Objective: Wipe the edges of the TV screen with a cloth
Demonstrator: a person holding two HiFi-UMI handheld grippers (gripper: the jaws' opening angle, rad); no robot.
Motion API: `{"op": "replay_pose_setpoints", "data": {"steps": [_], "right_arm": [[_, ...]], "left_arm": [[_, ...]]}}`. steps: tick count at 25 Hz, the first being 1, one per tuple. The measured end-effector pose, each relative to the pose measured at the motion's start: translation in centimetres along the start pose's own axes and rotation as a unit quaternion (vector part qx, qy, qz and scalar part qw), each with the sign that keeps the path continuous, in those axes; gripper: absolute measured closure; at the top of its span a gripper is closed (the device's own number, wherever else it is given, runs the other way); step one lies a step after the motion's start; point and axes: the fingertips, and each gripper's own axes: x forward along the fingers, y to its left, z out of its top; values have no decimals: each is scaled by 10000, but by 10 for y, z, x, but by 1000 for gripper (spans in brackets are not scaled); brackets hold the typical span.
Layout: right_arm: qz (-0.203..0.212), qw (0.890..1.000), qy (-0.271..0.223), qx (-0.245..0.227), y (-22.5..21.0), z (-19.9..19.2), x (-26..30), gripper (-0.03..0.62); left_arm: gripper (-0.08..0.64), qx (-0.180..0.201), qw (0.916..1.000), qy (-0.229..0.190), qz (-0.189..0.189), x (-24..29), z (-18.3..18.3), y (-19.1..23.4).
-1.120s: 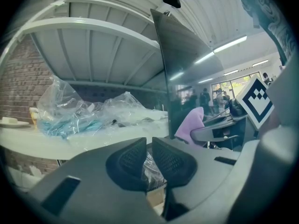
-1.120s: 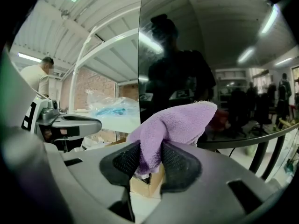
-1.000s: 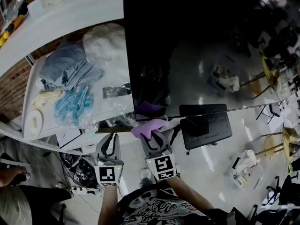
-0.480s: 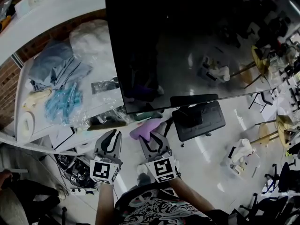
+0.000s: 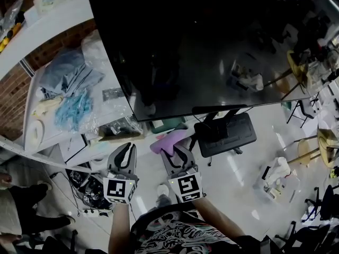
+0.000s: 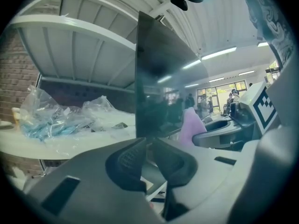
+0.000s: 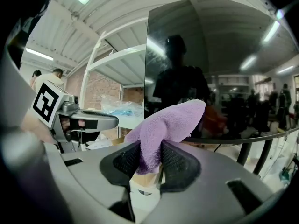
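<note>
A large dark TV screen (image 5: 212, 46) fills the upper head view; its lower left corner sits just beyond both grippers. My right gripper (image 5: 174, 151) is shut on a purple cloth (image 5: 167, 141), which sticks up between the pads (image 7: 175, 118) a short way below the screen's bottom edge (image 7: 233, 138). My left gripper (image 5: 125, 153) hangs beside it, jaws nearly together with nothing between them (image 6: 147, 160). In the left gripper view the screen's left edge (image 6: 137, 78) stands straight ahead, with the cloth (image 6: 190, 125) to the right.
A white shelf (image 5: 37, 105) at the left carries grey cloth (image 5: 66, 73) and plastic bags of blue items (image 5: 77, 110). A black office chair (image 5: 225, 131) stands under the screen. Cables and boxes (image 5: 87, 187) lie on the floor by my left gripper.
Both grippers with the cloth have pulled back from the screen's lower left corner; the cloth was touching the bottom edge a second ago and now hangs clear below it.
</note>
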Motion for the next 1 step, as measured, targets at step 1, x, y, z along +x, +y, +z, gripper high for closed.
{"op": "replay_pose_setpoints", "data": {"steps": [1], "right_arm": [[-4, 10000, -33, -7, -6, 2, -6, 456]], "left_arm": [[508, -4, 10000, -30, 39, -1, 4, -6]]}}
